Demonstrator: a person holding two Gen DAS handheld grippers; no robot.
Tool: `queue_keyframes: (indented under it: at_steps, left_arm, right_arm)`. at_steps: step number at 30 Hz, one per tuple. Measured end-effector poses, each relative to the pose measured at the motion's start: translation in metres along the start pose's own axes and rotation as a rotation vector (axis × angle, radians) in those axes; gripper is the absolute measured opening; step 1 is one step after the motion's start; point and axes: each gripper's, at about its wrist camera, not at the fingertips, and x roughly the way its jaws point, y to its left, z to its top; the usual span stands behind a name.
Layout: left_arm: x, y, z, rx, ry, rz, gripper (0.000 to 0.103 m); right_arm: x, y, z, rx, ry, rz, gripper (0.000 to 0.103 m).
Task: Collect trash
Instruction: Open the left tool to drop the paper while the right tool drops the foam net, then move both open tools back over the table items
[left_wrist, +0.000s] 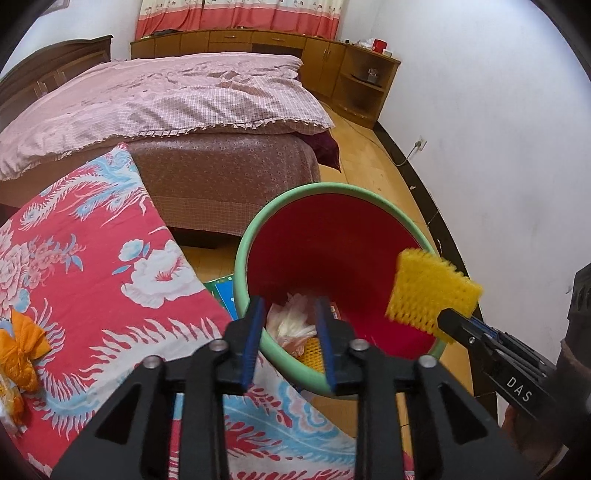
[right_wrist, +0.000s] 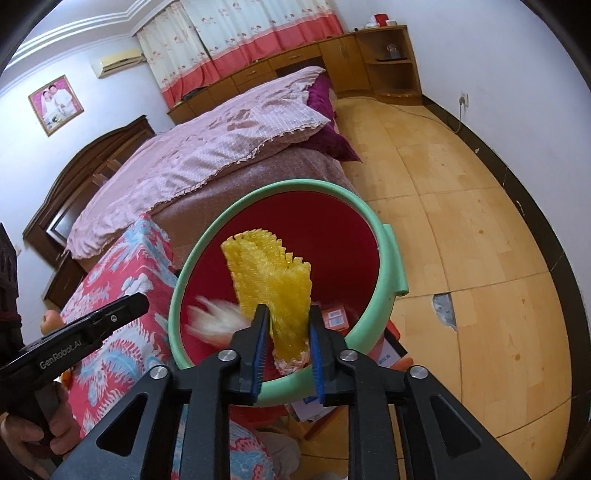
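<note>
A red bin with a green rim (left_wrist: 242, 258) (right_wrist: 384, 280) stands beside the cloth-covered table. My left gripper (left_wrist: 290, 301) (right_wrist: 136, 306) hangs over the bin's near edge, open, with nothing between its blue pads. Under it a white plastic bag (left_wrist: 291, 317) lies inside the bin; in the right wrist view this white bag (right_wrist: 210, 317) is a blur. My right gripper (right_wrist: 288, 310) (left_wrist: 448, 325) is over the bin's right side, shut on a yellow foam net (right_wrist: 273, 288) (left_wrist: 432, 291) that sticks out past its fingertips.
The table's red floral cloth (left_wrist: 92, 277) (right_wrist: 110, 295) carries an orange wrapper (left_wrist: 22, 343) at the left. In the bin lie another yellow net (left_wrist: 312, 350) and a red box (right_wrist: 334, 317). A bed (left_wrist: 166, 110) stands behind, wooden floor (right_wrist: 461, 221) to the right.
</note>
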Motion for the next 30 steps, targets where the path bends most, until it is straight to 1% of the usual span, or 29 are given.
queue_keyframes:
  at_steps: [15,17,19,21,23,30]
  left_arm:
    - [-0.017,0.012,-0.002,-0.036,-0.023,0.023,0.03]
    - [-0.02,0.014,-0.003,-0.04,-0.028,0.024,0.03]
    - [-0.024,0.015,-0.005,-0.046,-0.033,0.027,0.03]
    - [-0.029,0.018,-0.006,-0.053,-0.04,0.031,0.03]
    - [-0.036,0.021,-0.008,-0.061,-0.05,0.035,0.031]
    - [-0.059,0.038,-0.015,-0.097,-0.085,0.058,0.031]
  right_arm:
    - [-0.011,0.008,-0.001,-0.01,-0.019,0.009,0.029]
    - [-0.013,0.011,-0.002,-0.014,-0.021,0.01,0.035]
    - [-0.016,0.013,-0.003,-0.014,-0.022,0.01,0.039]
    - [-0.017,0.015,-0.003,-0.017,-0.024,0.008,0.041]
    - [-0.02,0.019,-0.004,-0.022,-0.029,0.006,0.046]
    - [-0.029,0.036,-0.008,-0.043,-0.031,0.027,0.048]
